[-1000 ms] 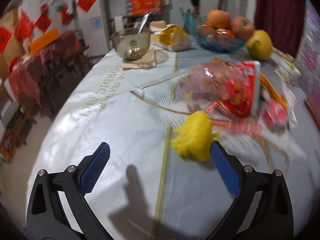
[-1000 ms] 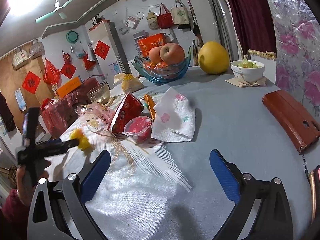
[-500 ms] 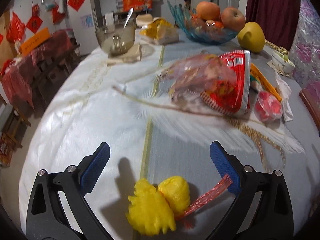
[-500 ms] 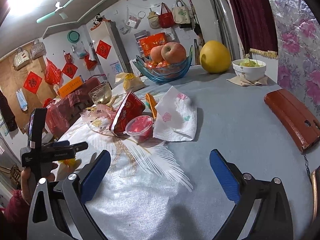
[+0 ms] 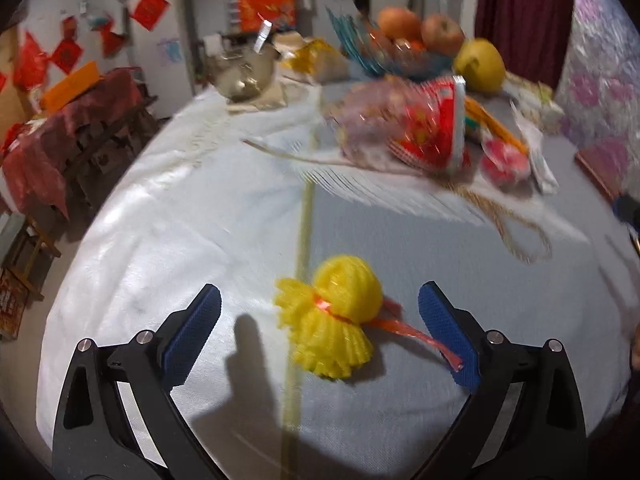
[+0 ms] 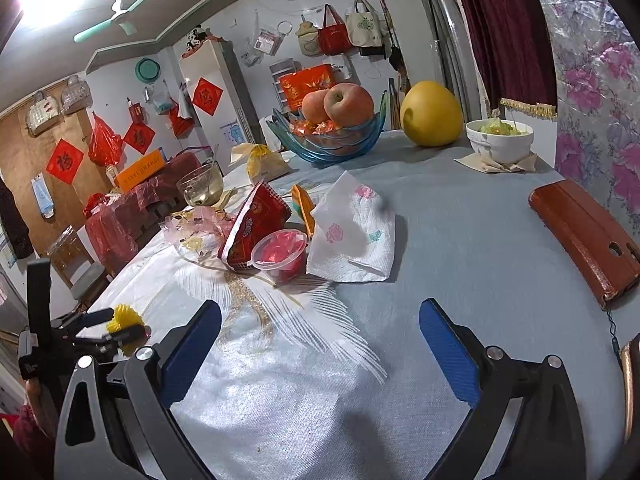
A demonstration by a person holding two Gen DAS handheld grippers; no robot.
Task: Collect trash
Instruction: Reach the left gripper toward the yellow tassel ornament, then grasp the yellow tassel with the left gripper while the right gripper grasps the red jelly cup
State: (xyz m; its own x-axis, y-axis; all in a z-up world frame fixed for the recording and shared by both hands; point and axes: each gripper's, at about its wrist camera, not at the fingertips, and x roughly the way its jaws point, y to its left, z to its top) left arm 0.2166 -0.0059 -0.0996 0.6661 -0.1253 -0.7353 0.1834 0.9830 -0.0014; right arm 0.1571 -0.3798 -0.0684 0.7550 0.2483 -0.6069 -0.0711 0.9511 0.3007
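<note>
Round desk (image 5: 192,216) under a pale cloth, seen from two handheld grippers. Yellow foam fruit net (image 5: 334,322), tied at its waist with a red strip, lying on the near part of the desk, directly between the blue pads of the left gripper (image 5: 320,328). Fingers spread wide, released, touching nothing except perhaps the red strip's tail near the right pad. Long axis of the net running near-to-far, slightly tilted, so crossing the closing line. Left gripper clearly nearer; right gripper (image 6: 320,340) well apart, also released and empty. Further trash grouped farther off: red snack bag (image 6: 256,224), pink-filled plastic cup (image 6: 280,254), crumpled floral napkin (image 6: 352,232)
</note>
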